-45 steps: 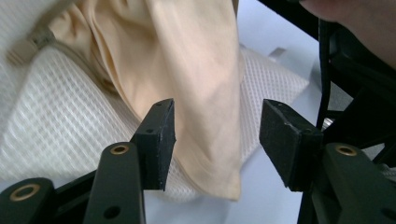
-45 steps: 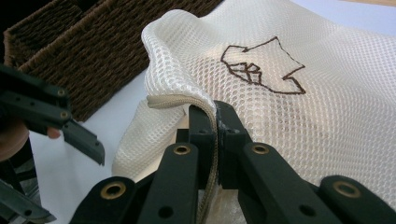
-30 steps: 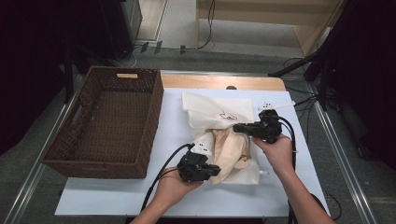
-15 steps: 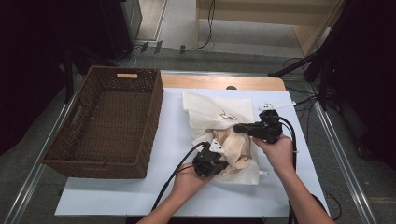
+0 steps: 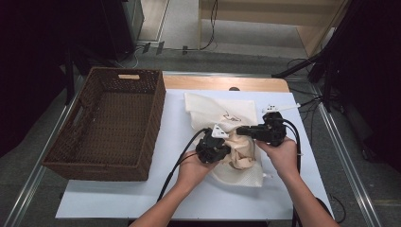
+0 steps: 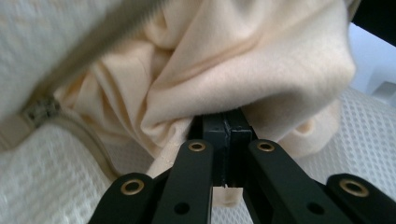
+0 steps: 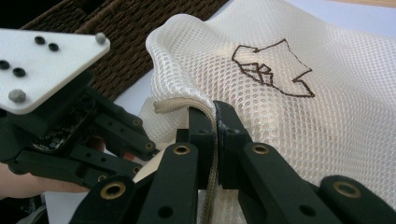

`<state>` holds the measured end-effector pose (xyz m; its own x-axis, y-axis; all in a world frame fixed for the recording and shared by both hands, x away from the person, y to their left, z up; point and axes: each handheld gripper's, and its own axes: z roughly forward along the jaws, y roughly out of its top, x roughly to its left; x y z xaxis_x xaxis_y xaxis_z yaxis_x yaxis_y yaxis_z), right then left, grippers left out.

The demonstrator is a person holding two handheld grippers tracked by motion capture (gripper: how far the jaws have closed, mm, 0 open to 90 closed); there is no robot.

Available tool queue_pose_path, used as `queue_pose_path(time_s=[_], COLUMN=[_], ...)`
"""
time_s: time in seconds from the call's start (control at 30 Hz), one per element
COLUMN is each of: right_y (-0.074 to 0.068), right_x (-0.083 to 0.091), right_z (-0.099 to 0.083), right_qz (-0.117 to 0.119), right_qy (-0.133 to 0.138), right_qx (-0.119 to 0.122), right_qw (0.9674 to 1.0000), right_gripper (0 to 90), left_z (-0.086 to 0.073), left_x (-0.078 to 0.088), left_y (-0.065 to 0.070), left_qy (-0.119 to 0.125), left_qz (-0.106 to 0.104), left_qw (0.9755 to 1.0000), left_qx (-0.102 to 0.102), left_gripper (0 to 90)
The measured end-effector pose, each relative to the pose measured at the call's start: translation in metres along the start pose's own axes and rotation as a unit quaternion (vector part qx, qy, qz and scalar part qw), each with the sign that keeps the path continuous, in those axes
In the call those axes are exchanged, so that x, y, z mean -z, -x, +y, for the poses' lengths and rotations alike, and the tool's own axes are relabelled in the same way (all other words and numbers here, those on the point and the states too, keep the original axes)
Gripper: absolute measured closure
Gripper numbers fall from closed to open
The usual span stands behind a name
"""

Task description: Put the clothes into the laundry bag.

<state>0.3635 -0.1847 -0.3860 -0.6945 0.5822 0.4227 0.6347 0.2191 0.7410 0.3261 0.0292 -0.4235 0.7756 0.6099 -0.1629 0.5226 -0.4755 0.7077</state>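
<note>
Mesh bag [image 5: 222, 111]: white honeycomb net with a dark line drawing and a thick zip hem, lying crumpled right of centre in the high view on the white surface [image 5: 118, 201]
Garment [image 5: 242, 153]: cream, soft fleecy cloth, bunched in rounded folds at the bag's mouth, lower centre
Left gripper [image 5: 226, 150]: black jaws closed on a fold of the cream cloth, seen up close in the left gripper view [image 6: 228, 140]
Right gripper [image 5: 241, 131]: jaws pinched on the bag's corded hem [image 7: 214, 140]
Basket [image 5: 90, 156]: brown woven wicker, rectangular, at the left, apart from the bag
</note>
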Motion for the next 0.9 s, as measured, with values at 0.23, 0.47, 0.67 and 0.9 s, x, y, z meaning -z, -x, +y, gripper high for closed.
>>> queue_pose_path(time_s=[0.23, 0.47, 0.67, 0.9], right_y=[0.001, -0.002, -0.008, -0.011], right_x=[-0.001, -0.002, -0.002, -0.002], right_z=[0.000, -0.001, -0.001, -0.002], right_qz=[-0.004, -0.003, 0.005, 0.002], right_qy=[0.000, -0.005, -0.007, -0.010], right_qx=[0.000, 0.002, 0.008, 0.013], right_qw=[1.0000, 1.0000, 0.9999, 0.9999], right_gripper=[87.2, 87.2, 87.2, 87.3], left_z=[0.014, 0.024, 0.035, 0.042], left_x=[-0.008, -0.022, -0.029, -0.029], left_y=[0.003, -0.004, -0.015, -0.030], left_qy=[-0.002, 0.001, 0.012, 0.020], left_qz=[0.010, 0.032, 0.061, 0.078], left_qw=[0.9999, 0.9995, 0.9977, 0.9959], left_qx=[-0.003, 0.010, 0.025, 0.041], left_gripper=[90.0, 90.0, 90.0, 90.0])
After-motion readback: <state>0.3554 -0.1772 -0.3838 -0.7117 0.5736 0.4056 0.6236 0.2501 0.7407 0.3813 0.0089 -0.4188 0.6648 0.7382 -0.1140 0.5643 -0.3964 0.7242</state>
